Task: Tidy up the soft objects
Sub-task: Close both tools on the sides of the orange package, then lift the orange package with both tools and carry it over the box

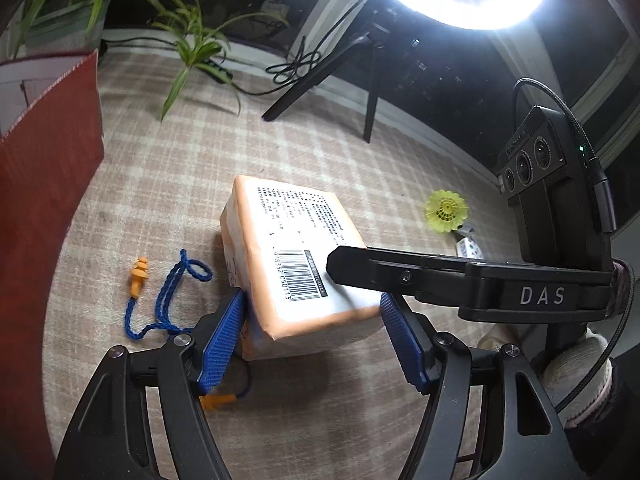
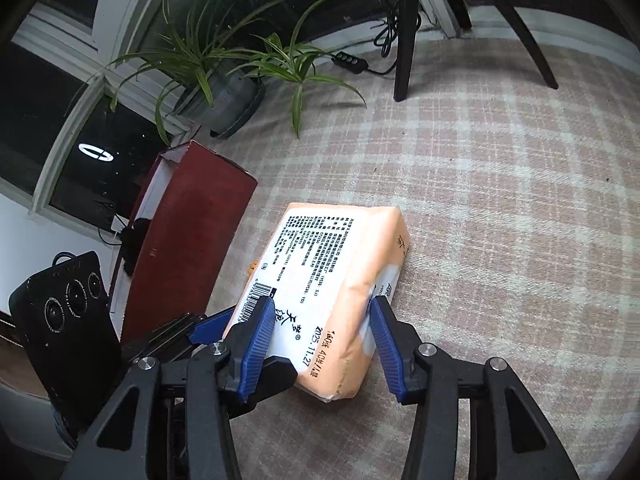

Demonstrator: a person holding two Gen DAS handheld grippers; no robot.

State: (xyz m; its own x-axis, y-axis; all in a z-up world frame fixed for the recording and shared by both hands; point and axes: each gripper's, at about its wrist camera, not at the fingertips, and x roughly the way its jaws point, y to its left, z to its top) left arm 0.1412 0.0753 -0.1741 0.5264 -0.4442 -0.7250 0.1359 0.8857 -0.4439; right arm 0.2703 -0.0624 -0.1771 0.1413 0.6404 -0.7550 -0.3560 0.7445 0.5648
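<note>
Left wrist view shows the soft orange plastic-wrapped tissue pack (image 1: 298,264) sitting between the blue ribbed pads of the left gripper (image 1: 312,318); both pads press its near end. From the right wrist view, the right gripper (image 2: 320,322) also straddles the pack (image 2: 336,280), its left pad touching the white label face and its right pad against the orange side, so both grippers appear closed on it.

The pack looks tilted, partly lifted off the pink-and-white checked cloth (image 2: 500,200), its wrapper dented where the pads bite. I judge the task barely begun: nothing soft visibly lies in the dark red open box (image 2: 188,240) beyond the left fingers. Left of the left fingers the orange earplugs on a blue cord (image 1: 160,300) wait, and a yellow shuttlecock (image 1: 445,211) lies off to the right.
</note>
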